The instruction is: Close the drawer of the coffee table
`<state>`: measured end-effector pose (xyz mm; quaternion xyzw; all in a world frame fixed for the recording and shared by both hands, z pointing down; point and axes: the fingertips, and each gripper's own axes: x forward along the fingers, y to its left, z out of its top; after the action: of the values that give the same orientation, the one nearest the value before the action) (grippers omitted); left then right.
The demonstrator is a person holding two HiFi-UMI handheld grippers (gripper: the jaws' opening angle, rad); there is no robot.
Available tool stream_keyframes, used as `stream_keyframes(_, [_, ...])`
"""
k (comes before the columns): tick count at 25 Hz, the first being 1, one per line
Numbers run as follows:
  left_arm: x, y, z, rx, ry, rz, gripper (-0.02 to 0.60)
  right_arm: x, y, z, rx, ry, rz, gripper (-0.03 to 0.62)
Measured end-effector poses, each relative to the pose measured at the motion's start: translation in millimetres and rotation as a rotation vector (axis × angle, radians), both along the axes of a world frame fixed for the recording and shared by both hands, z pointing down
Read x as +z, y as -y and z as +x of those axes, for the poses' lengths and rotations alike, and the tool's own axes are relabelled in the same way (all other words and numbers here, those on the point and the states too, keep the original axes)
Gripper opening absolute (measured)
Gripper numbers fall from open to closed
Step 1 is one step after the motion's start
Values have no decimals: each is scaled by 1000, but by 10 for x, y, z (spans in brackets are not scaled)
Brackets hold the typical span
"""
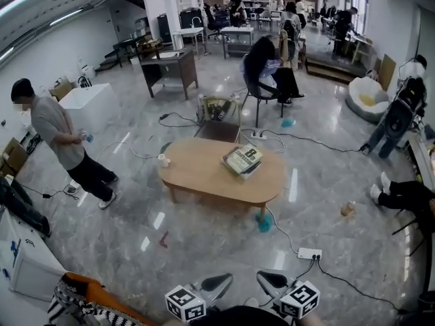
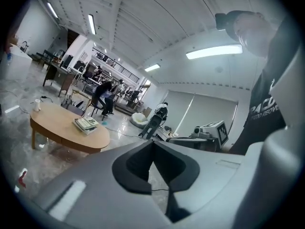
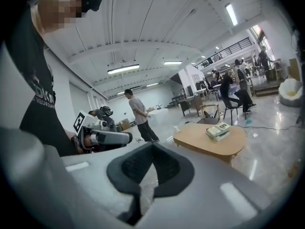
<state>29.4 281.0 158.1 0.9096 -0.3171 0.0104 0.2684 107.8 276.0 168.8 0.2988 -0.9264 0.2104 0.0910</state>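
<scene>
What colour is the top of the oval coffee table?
The oval wooden coffee table has a plain light brown top, clearest in the head view.

Oval wooden bench (image 1: 200, 176), stack of books (image 1: 242, 160) towards its right end, white cup (image 1: 163, 160) at its left edge, standing person (image 1: 64, 141) well apart, left claw (image 1: 219, 282) and right claw (image 1: 270, 281) at bottom edge.

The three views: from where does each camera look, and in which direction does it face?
Head view: on the person's head, facing forward and down at the coffee table; left gripper and right gripper show at the bottom.
Left gripper view: on the left gripper, along its shut jaws; table left, person's shirt and right gripper right.
Right gripper view: on the right gripper, along its shut jaws; table right, left gripper left.
Shared: table with book.
</scene>
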Motion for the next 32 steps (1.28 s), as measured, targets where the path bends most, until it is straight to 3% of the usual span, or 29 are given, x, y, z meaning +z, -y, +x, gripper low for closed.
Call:
stream_keyframes(11, [-51,-237,574,4,37,40,3,-120,-265,287,-98,41,14,2])
stream_keyframes(16, [-20,-252,680,-2,47,23,3,-68,-288,440,-71,72,-31,2])
stream_keyframes(32, [-10,-445,832,30,51,29,3,-57,-547,524,-64,68,-18,2])
